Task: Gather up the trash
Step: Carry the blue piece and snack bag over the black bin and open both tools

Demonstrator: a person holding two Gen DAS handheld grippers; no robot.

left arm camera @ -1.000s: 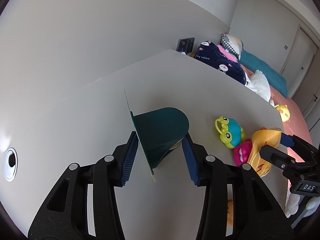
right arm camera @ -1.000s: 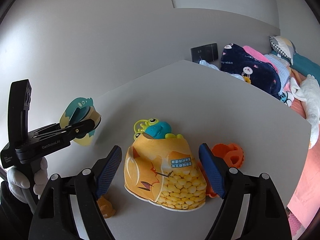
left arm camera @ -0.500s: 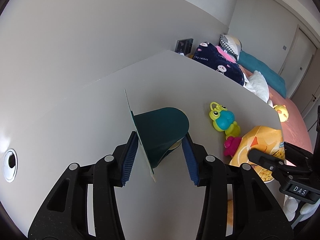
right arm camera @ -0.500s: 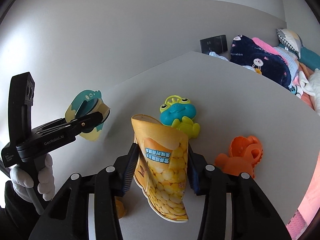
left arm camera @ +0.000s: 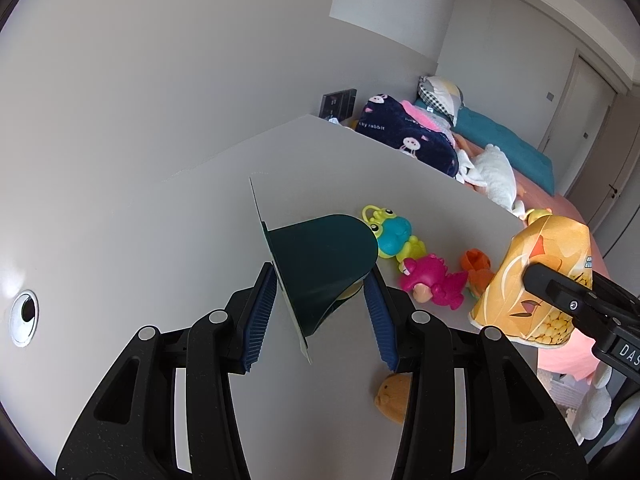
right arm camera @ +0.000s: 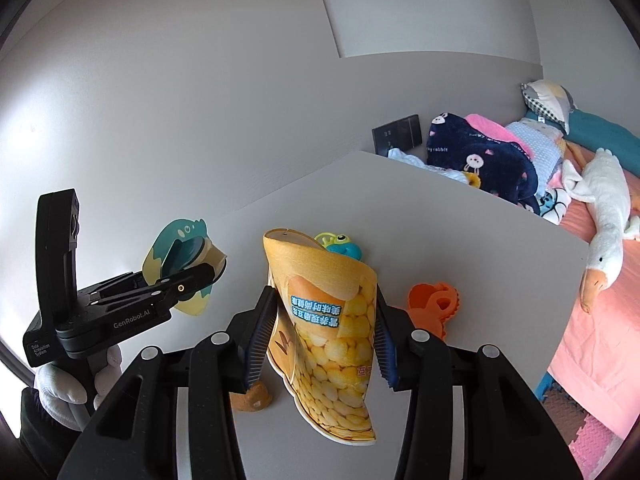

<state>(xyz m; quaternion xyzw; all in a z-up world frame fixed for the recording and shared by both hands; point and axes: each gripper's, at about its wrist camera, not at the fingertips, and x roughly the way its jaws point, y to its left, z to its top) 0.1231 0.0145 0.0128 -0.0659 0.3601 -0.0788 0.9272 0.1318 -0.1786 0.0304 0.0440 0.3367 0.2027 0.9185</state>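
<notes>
Squeezing the corn snack bag (right arm camera: 324, 332), the right hand-held gripper (right arm camera: 320, 340) needed firm pressure, while the left hand-held gripper (left arm camera: 320, 312) pinched the dinosaur card (left arm camera: 316, 268).

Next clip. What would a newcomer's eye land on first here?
Probably the yellow corn-print snack bag, pinched upright between the pads of the right hand-held gripper above the white table. Next, the dark teal folded card clamped in the left hand-held gripper, then the bright toys behind: a blue-green frog and a pink dinosaur.

Yellow snack bag (right arm camera: 324, 344), gripped, lifted.
</notes>
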